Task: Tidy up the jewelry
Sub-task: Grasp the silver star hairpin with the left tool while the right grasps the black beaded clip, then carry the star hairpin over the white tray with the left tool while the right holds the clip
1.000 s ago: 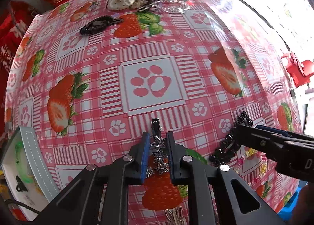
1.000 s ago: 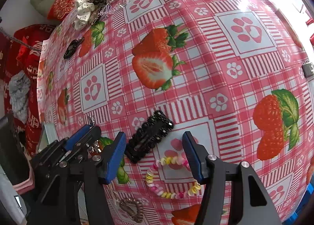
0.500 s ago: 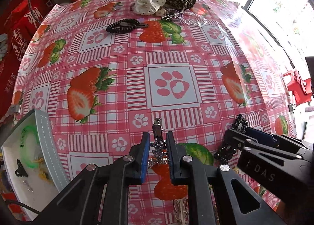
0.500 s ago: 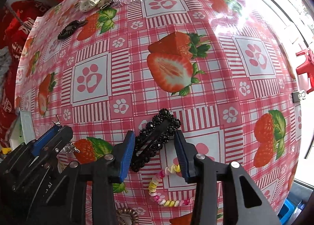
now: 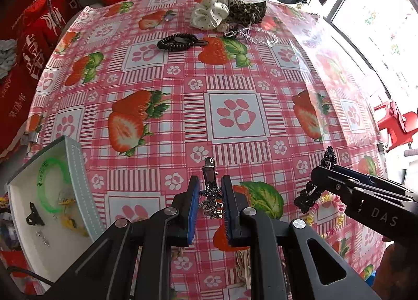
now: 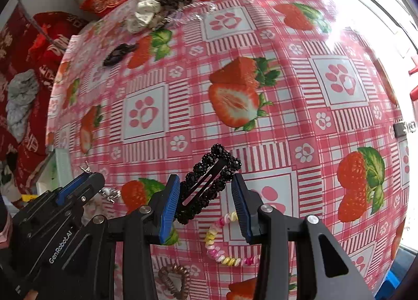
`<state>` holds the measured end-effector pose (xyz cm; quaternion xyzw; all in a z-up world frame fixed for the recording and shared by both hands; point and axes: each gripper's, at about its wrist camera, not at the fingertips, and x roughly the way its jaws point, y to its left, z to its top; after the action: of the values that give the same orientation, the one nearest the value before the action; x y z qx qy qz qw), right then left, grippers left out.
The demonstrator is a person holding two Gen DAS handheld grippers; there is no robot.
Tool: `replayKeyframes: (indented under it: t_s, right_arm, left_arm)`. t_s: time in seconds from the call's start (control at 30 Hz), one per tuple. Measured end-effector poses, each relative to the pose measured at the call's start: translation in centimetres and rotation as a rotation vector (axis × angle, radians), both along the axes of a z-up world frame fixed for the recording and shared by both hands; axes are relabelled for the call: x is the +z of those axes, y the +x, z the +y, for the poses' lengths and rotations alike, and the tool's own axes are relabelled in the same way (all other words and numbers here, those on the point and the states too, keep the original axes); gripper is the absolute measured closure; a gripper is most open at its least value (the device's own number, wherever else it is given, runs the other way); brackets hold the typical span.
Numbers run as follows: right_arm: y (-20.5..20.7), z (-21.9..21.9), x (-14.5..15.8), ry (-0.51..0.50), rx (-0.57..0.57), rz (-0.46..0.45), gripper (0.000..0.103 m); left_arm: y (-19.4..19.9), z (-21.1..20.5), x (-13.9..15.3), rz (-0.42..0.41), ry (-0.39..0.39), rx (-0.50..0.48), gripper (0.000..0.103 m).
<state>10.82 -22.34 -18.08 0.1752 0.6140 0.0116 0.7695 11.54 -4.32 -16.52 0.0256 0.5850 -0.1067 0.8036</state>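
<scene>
1. Both tongs have come up off the bench since a second ago, each carrying a clip.
2. Left tongs (image 5: pixel 210 203) are clamped on a silver star clip (image 5: pixel 209 190); its lower end is hidden between the pads.
3. Right tongs (image 6: pixel 206 198) have just closed onto a black beaded clip (image 6: pixel 206 187), held tilted above the tablecloth (image 6: pixel 261 38).
4. A pastel bead bracelet (image 6: pixel 222 245) lies below, partly hidden.
5. A white tray (image 5: pixel 78 169) at the left edge is cut off; its small contents are hard to make out.
6. Far off, scrunchies (image 5: pixel 222 11) lie heaped.
</scene>
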Motion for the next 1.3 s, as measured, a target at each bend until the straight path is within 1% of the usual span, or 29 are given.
replayKeyframes:
  t_s: [0.2,0.37,0.4,0.43,0.57,0.67,0.73,0.77,0.8,0.83,0.9,0.93,1.0,1.1,1.2,1.27,1.3]
  right_arm:
    - [-0.5,0.9,2.0,0.031,0.045,-0.024,0.059]
    - [-0.5,2.9,4.0,0.064,0.1,-0.057,0.059]
    - [-0.4,3.3,4.2,0.07,0.108,-0.06,0.063]
    - [-0.4,4.0,4.5,0.077,0.125,-0.066,0.083]
    - [-0.1,7.3,5.2,0.106,0.199,-0.066,0.084]
    - [-0.3,9.7,5.5,0.102,0.245,-0.079,0.084]
    - [-0.4,11.1,5.2,0.091,0.268,-0.072,0.084]
    - [-0.4,11.8,4.7,0.078,0.279,-0.061,0.084]
    - [-0.3,12.1,4.2,0.075,0.288,-0.049,0.08]
    - [-0.2,12.8,3.2,0.071,0.319,-0.01,0.062]
    - [-0.3,13.7,1.8,0.034,0.351,0.016,0.041]
    - [-0.5,14.3,1.1,0.003,0.374,0.021,0.041]
    - [-0.5,14.8,0.3,-0.017,0.38,0.025,0.041]
    - [-0.3,14.7,-1.2,-0.049,0.32,0.042,0.042]
    - [0.0,14.5,-2.0,-0.026,0.288,0.068,0.046]
    - [0.0,15.0,-2.4,-0.041,0.305,0.069,0.049]
    - [0.0,15.3,-2.6,-0.051,0.314,0.069,0.052]
  left_arm:
    - [-1.4,1.7,1.7,-0.021,-0.012,0.028,0.08]
    - [-2.9,4.4,3.1,-0.038,-0.02,0.085,0.08]
    - [-3.2,5.0,3.3,-0.041,-0.022,0.097,0.08]
    - [-3.6,5.8,3.5,-0.045,-0.022,0.11,0.08]
    - [-4.9,8.7,3.9,-0.052,-0.008,0.163,0.08]
    - [-5.9,11.4,3.7,-0.047,0.005,0.215,0.08]
    - [-6.6,13.0,3.4,-0.042,0.013,0.244,0.08]
    - [-7.1,13.9,3.2,-0.038,0.02,0.261,0.08]
    - [-7.4,14.5,3.1,-0.036,0.022,0.271,0.08]
    - [-7.8,15.1,2.9,-0.032,0.022,0.283,0.08]
    - [-8.4,16.2,2.6,-0.024,0.025,0.304,0.08]
    - [-8.6,16.6,2.4,-0.022,0.027,0.31,0.08]
    - [-9.0,17.2,2.1,-0.016,0.026,0.323,0.08]
    - [-9.3,17.7,1.8,-0.011,0.023,0.332,0.08]
    - [-9.5,18.0,1.6,-0.008,0.019,0.334,0.08]
    - [-9.6,18.1,1.6,-0.006,0.016,0.334,0.08]
    - [-9.6,18.0,1.5,-0.005,0.015,0.334,0.08]
